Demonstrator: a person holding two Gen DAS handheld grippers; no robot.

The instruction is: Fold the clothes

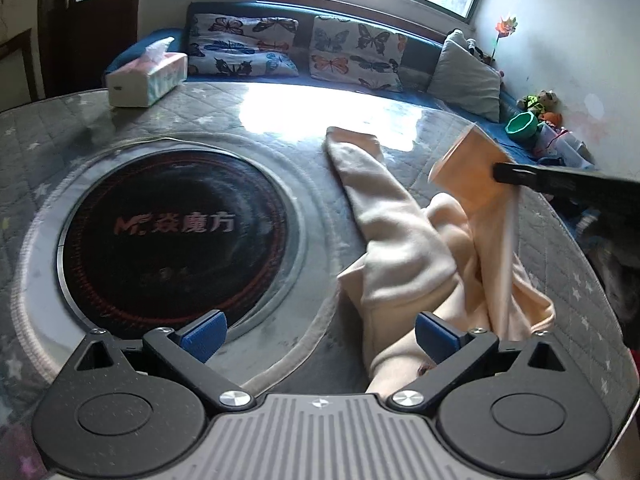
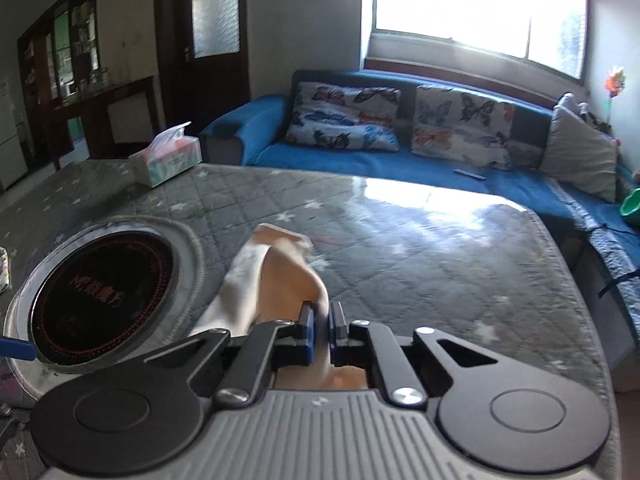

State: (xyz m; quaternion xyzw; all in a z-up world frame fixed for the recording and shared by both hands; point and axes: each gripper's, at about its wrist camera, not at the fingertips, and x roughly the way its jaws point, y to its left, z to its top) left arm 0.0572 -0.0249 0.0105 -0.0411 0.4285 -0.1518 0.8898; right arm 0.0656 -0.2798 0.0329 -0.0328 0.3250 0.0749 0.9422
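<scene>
Early stage, by look of it. Garment [image 1: 404, 248], cream-peach, lies crumpled on tabletop [image 1: 280, 120] beside round hob [image 1: 176, 232]; no neat fold visible yet.

Right gripper [image 2: 319, 322] pressed together, pinching one cuff or edge of garment and holding it raised off tabletop. One sleeve or leg stretches flat toward window side.

Left gripper [image 1: 320, 334] spread wide, empty, poised over near part of garment; right pad over cloth, not gripping.

Left to do, likely: spread flat, make folds, square up.
</scene>
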